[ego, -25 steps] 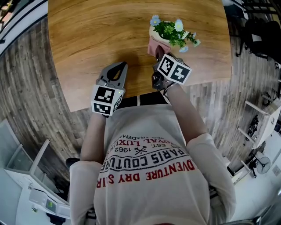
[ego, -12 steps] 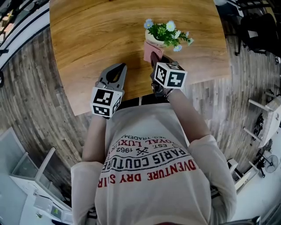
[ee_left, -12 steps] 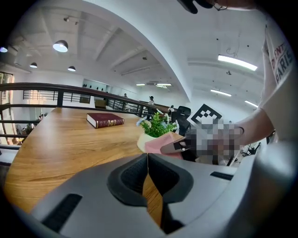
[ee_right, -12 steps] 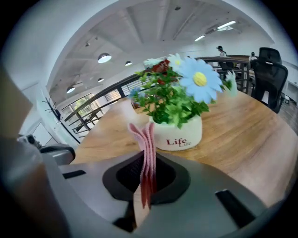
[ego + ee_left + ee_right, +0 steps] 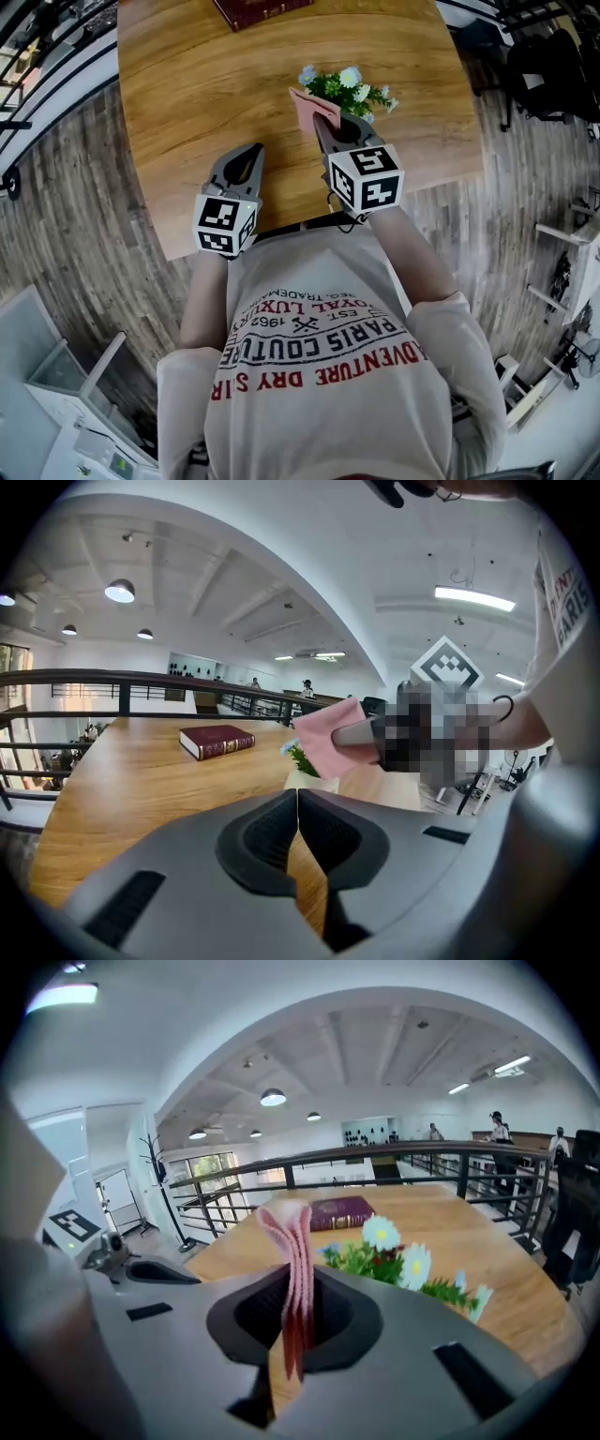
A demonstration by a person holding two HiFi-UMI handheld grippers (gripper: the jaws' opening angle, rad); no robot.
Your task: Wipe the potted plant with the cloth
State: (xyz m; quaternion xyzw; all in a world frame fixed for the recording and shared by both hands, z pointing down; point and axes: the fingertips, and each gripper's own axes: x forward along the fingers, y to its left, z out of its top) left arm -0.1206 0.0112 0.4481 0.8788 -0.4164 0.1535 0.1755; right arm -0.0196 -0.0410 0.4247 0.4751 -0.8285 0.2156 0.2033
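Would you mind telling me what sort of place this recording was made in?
Probably an office or showroom mezzanine: a black railing beside the wooden table, and round ceiling lamps overhead.

A: What sits on the table (image 5: 187, 94)?
B: A book (image 5: 255, 9) at the frame's top edge; the potted plant (image 5: 349, 89) below it, upper centre.
A: And over the table?
B: The left gripper (image 5: 253, 150) left of centre; the right gripper (image 5: 321, 122) below the plant, with the cloth (image 5: 309, 101) between its jaws, just left of the plant.

The person wore a pale short-sleeved T-shirt (image 5: 319, 375) printed with black and red lettering. The left gripper (image 5: 255, 150) and the right gripper (image 5: 321, 127) were grey moulded shells, each bearing a white marker cube (image 5: 225, 223) with black squares.
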